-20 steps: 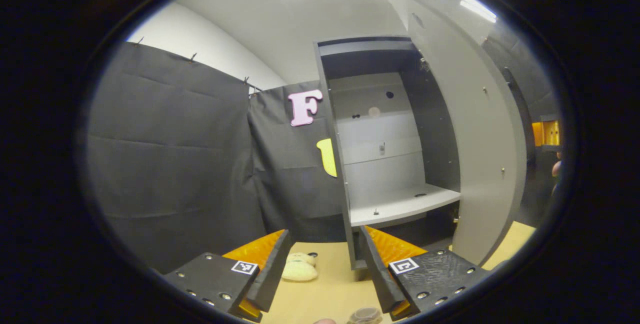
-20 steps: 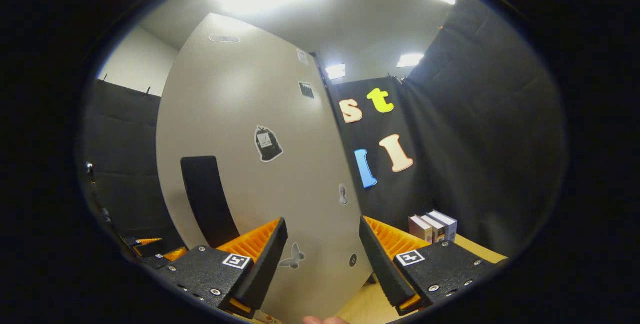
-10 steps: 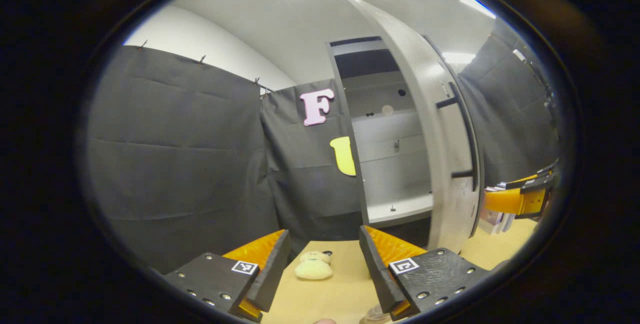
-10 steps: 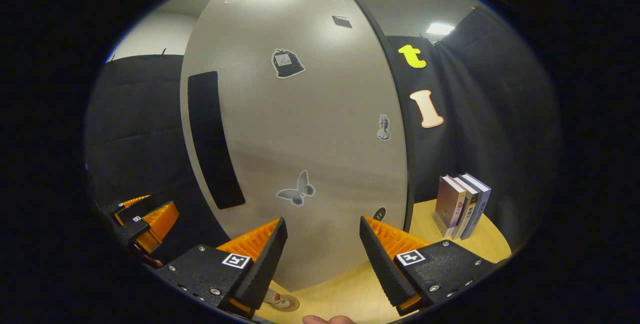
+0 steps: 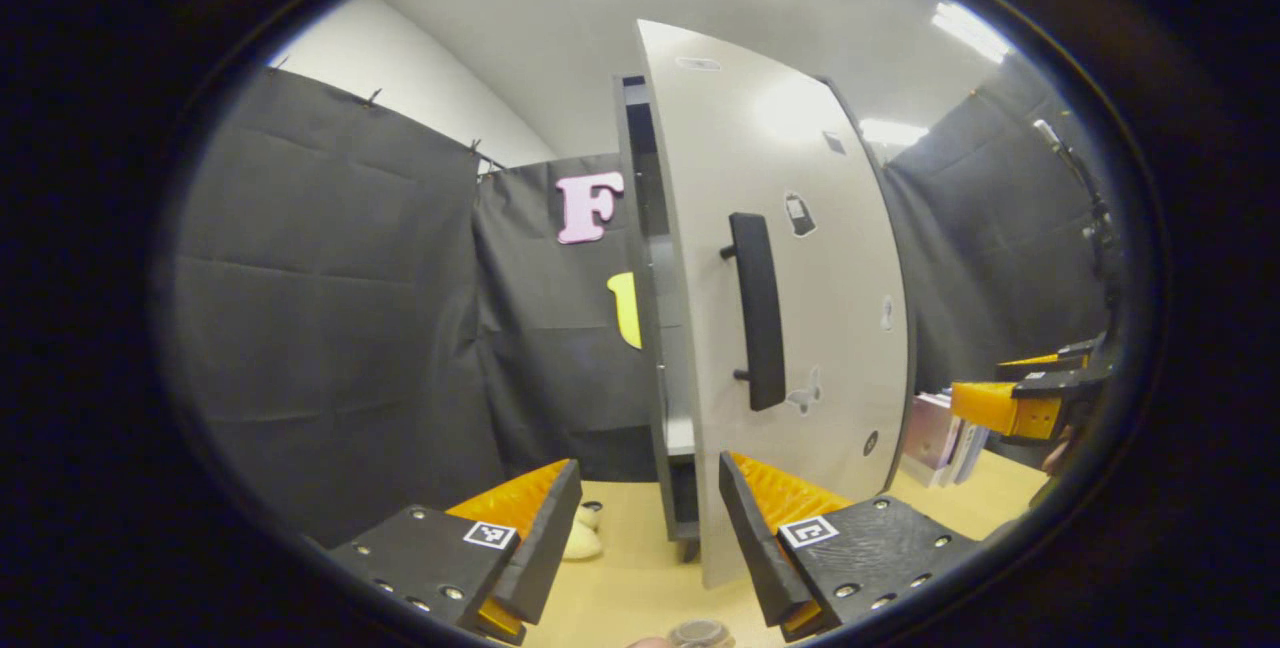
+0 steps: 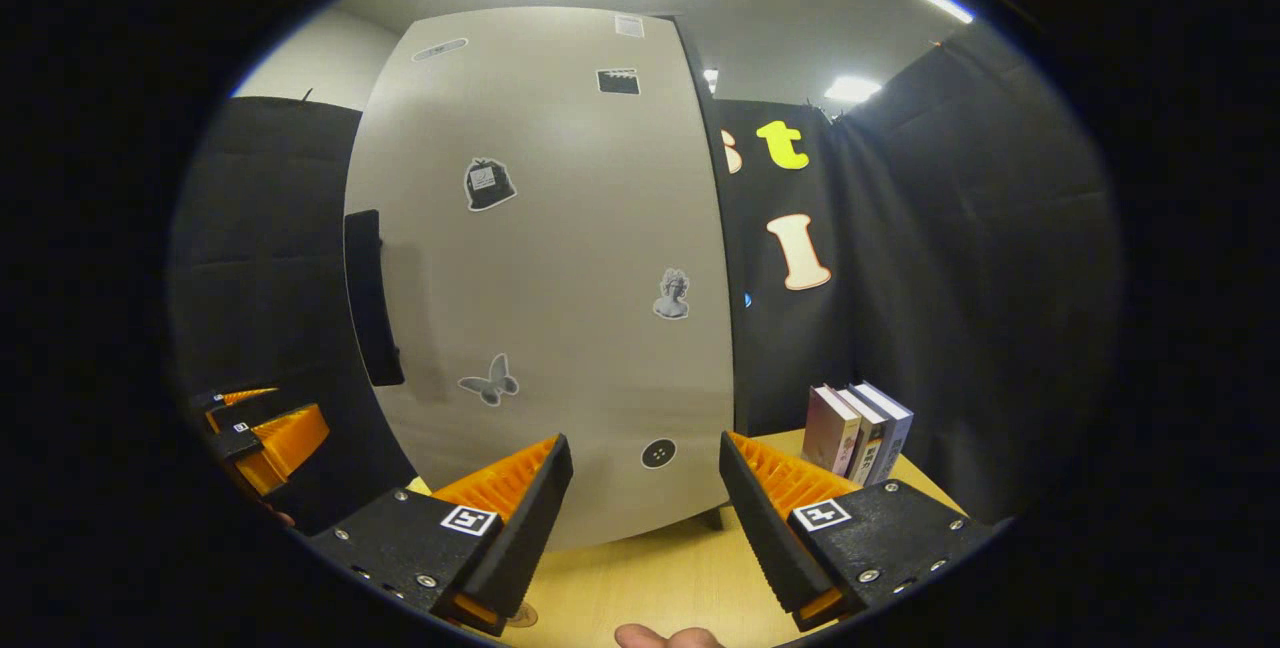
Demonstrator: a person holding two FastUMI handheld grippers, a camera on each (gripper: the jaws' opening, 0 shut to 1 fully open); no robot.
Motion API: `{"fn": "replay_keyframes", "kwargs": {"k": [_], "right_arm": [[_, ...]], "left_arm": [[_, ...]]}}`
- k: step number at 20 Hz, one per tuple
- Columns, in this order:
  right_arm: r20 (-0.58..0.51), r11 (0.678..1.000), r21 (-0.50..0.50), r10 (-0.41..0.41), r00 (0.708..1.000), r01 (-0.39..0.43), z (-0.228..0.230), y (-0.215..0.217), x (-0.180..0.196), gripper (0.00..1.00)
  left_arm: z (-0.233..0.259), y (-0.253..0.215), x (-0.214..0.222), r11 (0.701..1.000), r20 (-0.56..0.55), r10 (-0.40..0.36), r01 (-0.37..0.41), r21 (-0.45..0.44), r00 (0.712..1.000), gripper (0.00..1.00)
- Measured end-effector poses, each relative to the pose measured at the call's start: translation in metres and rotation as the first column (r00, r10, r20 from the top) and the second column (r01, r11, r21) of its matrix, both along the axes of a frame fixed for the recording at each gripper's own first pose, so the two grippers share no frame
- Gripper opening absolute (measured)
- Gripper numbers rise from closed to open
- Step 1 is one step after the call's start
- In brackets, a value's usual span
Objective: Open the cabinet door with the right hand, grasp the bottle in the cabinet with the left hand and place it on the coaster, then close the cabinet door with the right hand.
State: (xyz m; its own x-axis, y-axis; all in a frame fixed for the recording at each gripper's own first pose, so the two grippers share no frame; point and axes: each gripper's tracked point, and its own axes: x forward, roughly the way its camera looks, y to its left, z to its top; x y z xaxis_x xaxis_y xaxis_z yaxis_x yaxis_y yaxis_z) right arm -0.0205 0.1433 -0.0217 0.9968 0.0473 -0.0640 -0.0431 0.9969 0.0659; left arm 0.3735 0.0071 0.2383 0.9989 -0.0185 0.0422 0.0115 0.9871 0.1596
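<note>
The cabinet door (image 5: 800,328) is seen nearly shut in the left gripper view, with only a narrow gap left along its left edge, where a sliver of the cabinet (image 5: 650,348) interior can be made out. Half a second ago the door was swung well open and the bare shelf was exposed, so the closing swing is judged to be almost done. In the right gripper view the door front is faced squarely, with its dark handle (image 6: 370,298) at the left.

The right gripper (image 6: 640,518) is held wide open just in front of the door, and nothing is gripped; whether the door is touched cannot be told. The left gripper (image 5: 648,538) is likewise spread wide and empty, low over the wooden table (image 5: 640,578).

At the near edge of the left gripper view a round bottle top (image 5: 700,634) is glimpsed; the coaster beneath it cannot be confirmed there. A stack of books (image 6: 860,428) stands at the far right.

The placing step is judged complete; only the last push on the door remains.
</note>
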Motion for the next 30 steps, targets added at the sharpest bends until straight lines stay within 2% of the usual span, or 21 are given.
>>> {"fn": "replay_keyframes", "kwargs": {"k": [1,3,6,8,10,15,17,20,24,25,27,28,29,30], "right_arm": [[0.017,1.0,-0.018,-0.012,1.0,0.012,0.004,-0.004,-0.002,0.88],[0.055,0.996,-0.08,-0.042,0.998,0.047,0.01,-0.012,-0.006,0.9],[0.112,0.985,-0.165,-0.028,0.993,0.047,0.019,-0.014,-0.003,0.92],[0.126,0.982,-0.185,-0.007,0.992,0.031,0.021,-0.014,0.0,0.93],[0.138,0.982,-0.185,0.004,0.99,0.022,0.025,-0.018,0.007,0.93],[0.145,0.988,-0.156,0.002,0.989,0.021,0.032,-0.033,0.035,0.94],[0.119,0.99,-0.138,0.014,0.993,0.002,0.031,-0.033,0.046,0.94],[0.135,0.993,-0.117,0.042,0.99,-0.026,0.036,-0.032,0.057,0.93],[0.139,0.995,-0.09,0.061,0.988,-0.048,0.028,-0.029,0.072,0.93],[0.115,0.994,-0.095,0.057,0.992,-0.046,0.023,-0.029,0.077,0.93],[0.086,0.995,-0.084,0.06,0.995,-0.053,0.02,-0.028,0.081,0.94],[0.083,0.996,-0.071,0.065,0.994,-0.059,0.02,-0.026,0.082,0.94],[0.087,0.996,-0.063,0.069,0.994,-0.064,0.02,-0.024,0.084,0.94],[0.09,0.996,-0.06,0.066,0.994,-0.061,0.02,-0.024,0.085,0.94]], "left_arm": [[0.0,-0.009,0.002,1.0,-0.001,-0.019,0.019,0.004,1.0,0.8],[0.001,-0.031,0.006,0.998,0.004,-0.059,0.059,0.008,0.998,0.8],[0.001,-0.061,0.014,0.995,0.004,-0.098,0.098,-0.001,0.995,0.8],[0.0,-0.079,0.024,0.992,-0.008,-0.116,0.116,-0.047,0.993,0.8],[0.006,-0.085,0.034,0.994,-0.012,-0.099,0.099,-0.054,0.995,0.8],[0.029,-0.092,0.049,0.998,-0.001,-0.063,0.063,-0.001,0.998,0.8],[0.026,-0.098,0.054,0.998,-0.008,-0.052,0.051,-0.022,0.999,0.8],[0.018,-0.109,0.066,0.995,-0.02,-0.063,0.061,-0.073,0.998,0.8],[0.016,-0.109,0.079,0.993,0.001,-0.033,0.033,-0.111,0.999,0.83],[0.013,-0.109,0.08,0.993,-0.016,-0.031,0.029,-0.114,0.999,0.84],[0.016,-0.108,0.085,0.995,-0.011,-0.024,0.022,-0.102,1.0,0.8],[0.016,-0.108,0.087,0.995,-0.007,-0.018,0.018,-0.098,1.0,0.85],[0.016,-0.109,0.088,0.995,-0.008,-0.013,0.012,-0.097,1.0,0.85],[0.015,-0.11,0.09,0.995,-0.011,-0.01,0.009,-0.103,1.0,0.8]]}}
